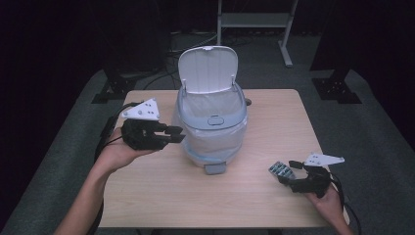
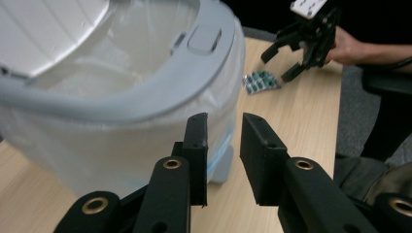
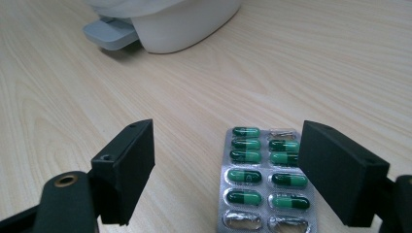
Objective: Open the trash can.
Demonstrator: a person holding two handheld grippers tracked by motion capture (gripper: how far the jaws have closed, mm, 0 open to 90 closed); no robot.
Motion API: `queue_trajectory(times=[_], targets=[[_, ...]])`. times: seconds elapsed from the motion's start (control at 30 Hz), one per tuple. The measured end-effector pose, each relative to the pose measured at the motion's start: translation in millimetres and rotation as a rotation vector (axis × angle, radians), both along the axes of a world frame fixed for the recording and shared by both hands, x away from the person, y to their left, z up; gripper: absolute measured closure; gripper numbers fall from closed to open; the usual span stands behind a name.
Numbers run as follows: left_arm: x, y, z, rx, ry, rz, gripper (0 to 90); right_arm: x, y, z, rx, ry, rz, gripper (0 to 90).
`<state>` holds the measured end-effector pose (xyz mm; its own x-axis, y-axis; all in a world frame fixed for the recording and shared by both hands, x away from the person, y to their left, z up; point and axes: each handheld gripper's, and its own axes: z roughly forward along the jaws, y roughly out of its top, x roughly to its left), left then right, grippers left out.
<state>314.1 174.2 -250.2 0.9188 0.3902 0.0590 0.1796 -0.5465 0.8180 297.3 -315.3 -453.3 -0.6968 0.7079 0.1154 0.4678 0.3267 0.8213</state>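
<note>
My right gripper (image 3: 226,165) has its jaws spread over the pill strip (image 3: 265,182). It's light, thin, slippery; I'd pinch its edge.

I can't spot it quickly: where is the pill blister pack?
The pill blister pack lies on the table's right side, just before the right gripper.
</note>
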Motion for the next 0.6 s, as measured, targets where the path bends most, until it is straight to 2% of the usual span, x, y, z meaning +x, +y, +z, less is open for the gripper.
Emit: queue_trajectory(times=[0.3,0.5,0.6], targets=[[-3.2,18.9,-24.8,-0.014,0.033,0.023,64.9,3.5,4.5,-5.0,-0.063,0.011,-0.018,19.8],[-5.8,29.6,-42.1,-0.032,0.050,0.034,57.2,6.3,3.6,-9.0,-0.078,0.023,-0.036,19.8],[-7.6,34.8,-51.4,-0.026,0.052,0.042,54.7,7.9,3.7,-10.1,-0.084,0.026,-0.041,19.8]])
